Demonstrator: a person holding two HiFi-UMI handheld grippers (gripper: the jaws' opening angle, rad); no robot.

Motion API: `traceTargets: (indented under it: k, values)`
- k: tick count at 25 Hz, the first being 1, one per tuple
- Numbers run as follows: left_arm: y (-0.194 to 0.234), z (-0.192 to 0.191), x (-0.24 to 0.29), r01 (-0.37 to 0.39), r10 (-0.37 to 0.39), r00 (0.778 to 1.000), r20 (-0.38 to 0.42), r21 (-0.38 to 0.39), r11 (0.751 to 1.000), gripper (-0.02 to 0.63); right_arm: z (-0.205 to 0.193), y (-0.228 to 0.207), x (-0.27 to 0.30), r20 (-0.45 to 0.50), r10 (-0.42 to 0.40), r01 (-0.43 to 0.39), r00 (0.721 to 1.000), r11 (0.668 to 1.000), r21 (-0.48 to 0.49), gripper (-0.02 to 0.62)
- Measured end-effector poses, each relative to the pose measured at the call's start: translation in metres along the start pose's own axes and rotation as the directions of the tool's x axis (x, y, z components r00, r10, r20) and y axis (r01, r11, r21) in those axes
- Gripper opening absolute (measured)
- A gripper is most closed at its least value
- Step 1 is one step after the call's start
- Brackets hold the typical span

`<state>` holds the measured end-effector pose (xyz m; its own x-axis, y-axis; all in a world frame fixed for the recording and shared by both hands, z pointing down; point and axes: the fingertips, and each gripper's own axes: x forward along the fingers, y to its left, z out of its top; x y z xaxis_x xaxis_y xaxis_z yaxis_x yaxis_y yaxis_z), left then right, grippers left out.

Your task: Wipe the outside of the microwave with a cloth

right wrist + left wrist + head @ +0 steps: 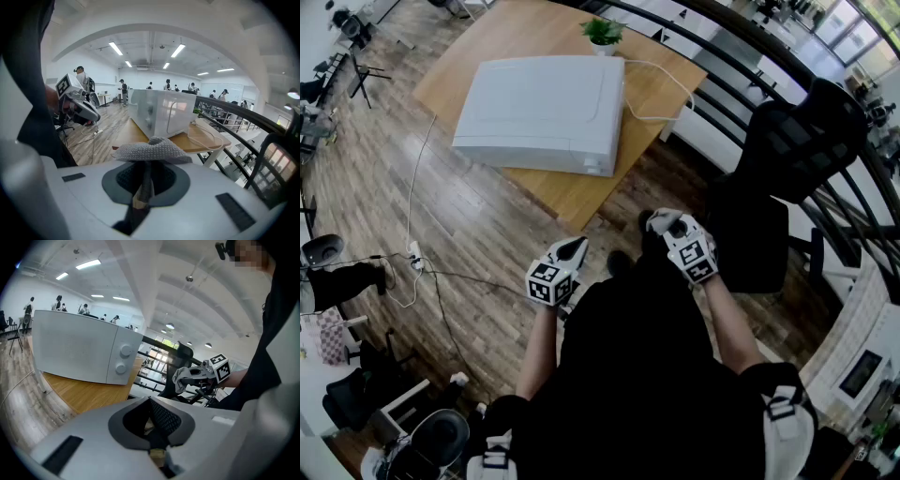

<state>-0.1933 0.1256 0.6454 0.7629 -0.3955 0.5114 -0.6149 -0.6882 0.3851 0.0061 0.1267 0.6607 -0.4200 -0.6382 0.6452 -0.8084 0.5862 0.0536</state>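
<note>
**On the wooden counter (579, 194): white microwave (539, 112), cloth (150, 150) held well apart from it**

Microwave: boxy white casing, smooth and matte, rounded corners. It sits on a light-grained counter above a plank floor (469, 234).

Cloth: grey, coarse knit or waffle weave, soft folds. It is pinched in the right tool (664, 225), whose jaws are closed on a hanging fold, and the rest spreads in a flat cap over the jaw tips. It is held in the air in front of the person's body, short of the counter's near corner and not touching the microwave.

Left tool (574, 249): jaws together, dark mesh-textured pads meeting, nothing held. It is level with the right tool and just beside it.

Other items: a small green potted plant (603, 33) at the far counter edge behind the microwave; a white cable (667, 92) looping over the counter; a black mesh office chair (787, 159) beside dark railings.

View notes:
- Head view: only the microwave's plain top.
- Left gripper view: the front panel with two round knobs (123, 359), one above the other, and the right tool from the side with the cloth bunched at its tip.
- Right gripper view: the cloth's weave up close, with the microwave's glossy side beyond it.
</note>
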Motion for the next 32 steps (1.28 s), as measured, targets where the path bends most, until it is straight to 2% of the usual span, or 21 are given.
traceTargets:
  k: [19,26,32]
  values:
    - [0.006,0.010,0.001,0.006,-0.006,1.000,0.007,0.018,1.000,0.002,0.015,-0.004,0.010,0.018,-0.005,0.006,1.000,1.000,-0.015,0.017]
    - [0.012,0.011,-0.001,-0.002,0.002,1.000,0.004,0.010,1.000,0.002,0.044,0.000,0.021,0.055,0.021,-0.019,0.998,0.999,-0.045,0.017]
    - [0.020,0.023,0.003,-0.031,0.031,0.999,0.013,-0.008,0.999,0.002,0.076,-0.014,0.038,0.092,0.061,-0.052,0.994,0.994,-0.093,0.017]
